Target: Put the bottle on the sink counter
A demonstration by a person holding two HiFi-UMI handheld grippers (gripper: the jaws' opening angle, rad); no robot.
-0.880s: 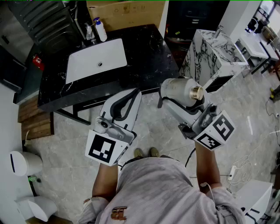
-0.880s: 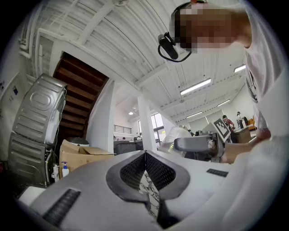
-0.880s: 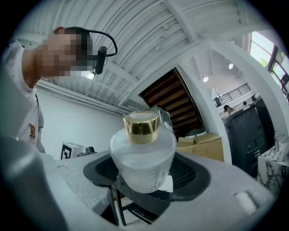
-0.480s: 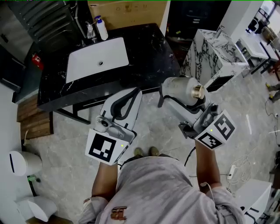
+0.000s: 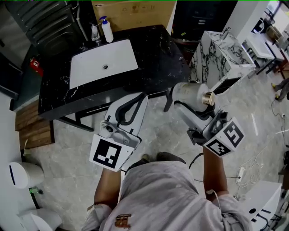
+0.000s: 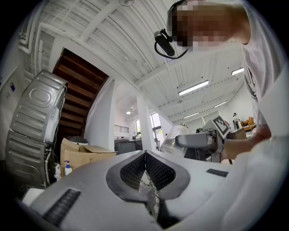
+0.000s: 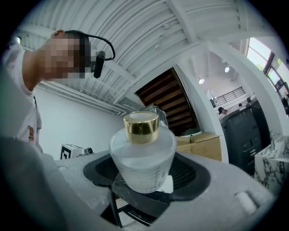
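Observation:
A frosted bottle (image 5: 189,93) with a gold cap (image 5: 208,98) lies tilted between the jaws of my right gripper (image 5: 177,98), which is shut on its body. In the right gripper view the bottle (image 7: 142,155) fills the middle, cap pointing away, with the right gripper (image 7: 143,173) pressing it from both sides. My left gripper (image 5: 142,96) hovers over the floor beside it, shut and empty; its jaws meet in the left gripper view (image 6: 145,155). The black marble sink counter (image 5: 156,54) with a white basin (image 5: 103,63) stands ahead of both grippers.
A pump soap bottle (image 5: 107,30) and a faucet (image 5: 95,32) stand behind the basin. A marble-patterned cabinet (image 5: 221,54) is right of the counter, a cardboard box (image 5: 131,13) behind it. Wooden planks (image 5: 34,126) and a white bin (image 5: 25,169) lie at left, cables (image 5: 253,169) at right.
The counter has slid slightly down and right in the head view as the person stepped closer. Both grippers moved a little with the body; the bottle stays gripped.

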